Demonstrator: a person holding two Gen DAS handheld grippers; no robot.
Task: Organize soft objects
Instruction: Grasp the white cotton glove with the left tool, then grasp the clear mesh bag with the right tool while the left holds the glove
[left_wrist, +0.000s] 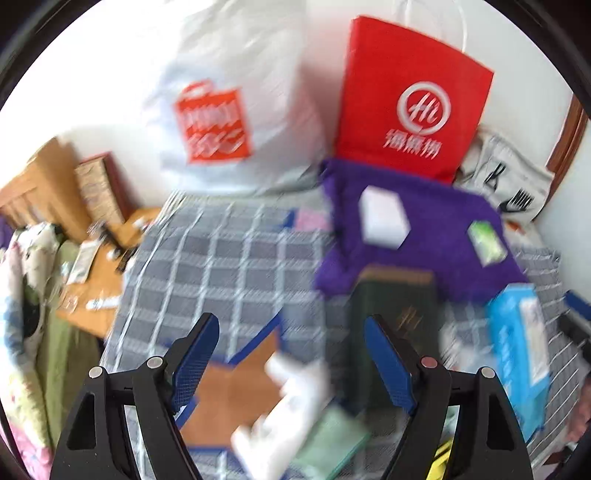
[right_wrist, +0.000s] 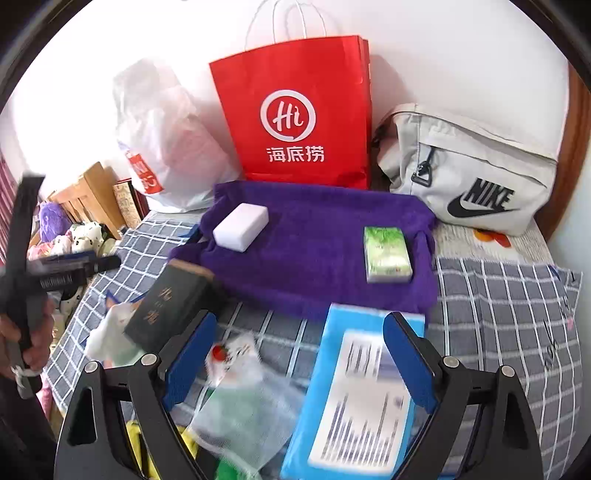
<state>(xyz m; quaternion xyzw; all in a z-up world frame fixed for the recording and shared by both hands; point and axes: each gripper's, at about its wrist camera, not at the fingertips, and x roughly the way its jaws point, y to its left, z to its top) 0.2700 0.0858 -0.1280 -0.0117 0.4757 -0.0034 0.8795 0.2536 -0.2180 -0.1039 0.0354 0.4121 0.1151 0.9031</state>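
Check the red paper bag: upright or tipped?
Upright: the red paper bag stands against the wall behind the purple towel, handles up.

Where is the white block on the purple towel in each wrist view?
Left wrist: the white block lies right of centre, on the upper left part of the purple towel.
Right wrist: the white block lies left of centre, on the towel's left end.
Shared landmark: the red bag standing behind the towel.

Both wrist views angled down, close, sharing purple towel (right_wrist: 317, 240)
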